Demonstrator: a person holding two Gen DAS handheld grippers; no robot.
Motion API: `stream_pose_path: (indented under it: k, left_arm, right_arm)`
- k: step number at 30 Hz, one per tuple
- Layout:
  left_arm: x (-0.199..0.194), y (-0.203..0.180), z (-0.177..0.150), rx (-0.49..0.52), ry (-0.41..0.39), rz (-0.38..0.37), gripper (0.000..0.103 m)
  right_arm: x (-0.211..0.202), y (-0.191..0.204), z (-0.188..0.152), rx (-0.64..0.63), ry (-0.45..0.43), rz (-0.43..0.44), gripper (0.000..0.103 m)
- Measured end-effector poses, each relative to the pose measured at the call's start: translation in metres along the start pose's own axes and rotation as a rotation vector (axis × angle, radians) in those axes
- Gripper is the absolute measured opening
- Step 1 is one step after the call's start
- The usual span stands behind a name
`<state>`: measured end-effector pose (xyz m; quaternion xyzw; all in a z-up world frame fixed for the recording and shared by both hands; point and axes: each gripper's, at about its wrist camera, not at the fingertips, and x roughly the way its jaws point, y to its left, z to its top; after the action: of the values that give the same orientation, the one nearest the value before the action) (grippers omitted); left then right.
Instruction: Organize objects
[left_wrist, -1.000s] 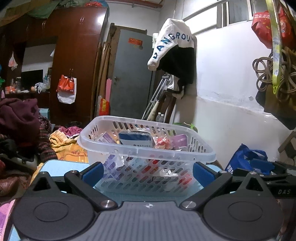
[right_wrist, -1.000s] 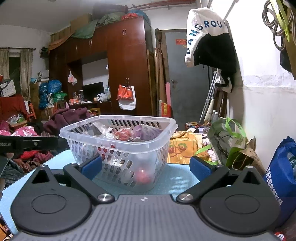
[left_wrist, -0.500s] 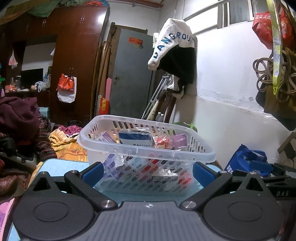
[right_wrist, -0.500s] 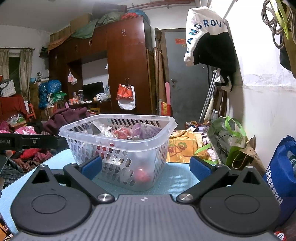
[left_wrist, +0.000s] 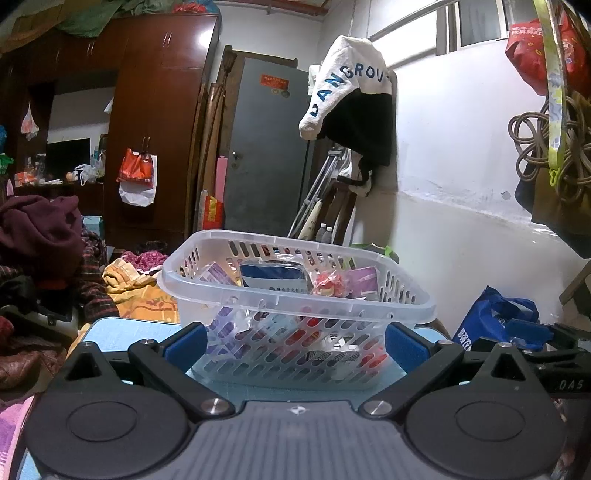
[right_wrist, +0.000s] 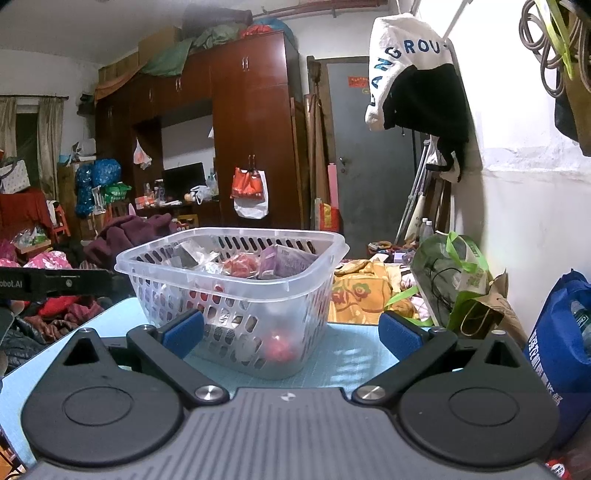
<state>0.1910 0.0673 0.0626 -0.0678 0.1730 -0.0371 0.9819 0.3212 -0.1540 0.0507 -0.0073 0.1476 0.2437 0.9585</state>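
The clear slotted plastic basket (left_wrist: 295, 295), filled with small packets, sits mid-frame on the light-blue counter (right_wrist: 343, 350), its long axis running left-right in the left view. It lies straight ahead of the left tool (left_wrist: 295, 343), left of centre for the right tool (right_wrist: 291, 332); both gape wide, empty.

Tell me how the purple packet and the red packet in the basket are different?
The purple packet looks flat and stands leaning at the basket's right side; the red packet looks rounder and crinkly, nearer the middle. The purple packet has print on it; the red packet's wrapper looks clear. Both poke up among the basket's contents.
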Motion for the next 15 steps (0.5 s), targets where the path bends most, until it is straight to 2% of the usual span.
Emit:
stream_pose_path:
  k: [15]
  left_arm:
    - [0.0007,-0.0012,-0.0001,0.001,0.002,0.004,0.103]
  right_arm:
    - [0.0017,0.0009,-0.0011,-0.004,0.007,-0.003,0.103]
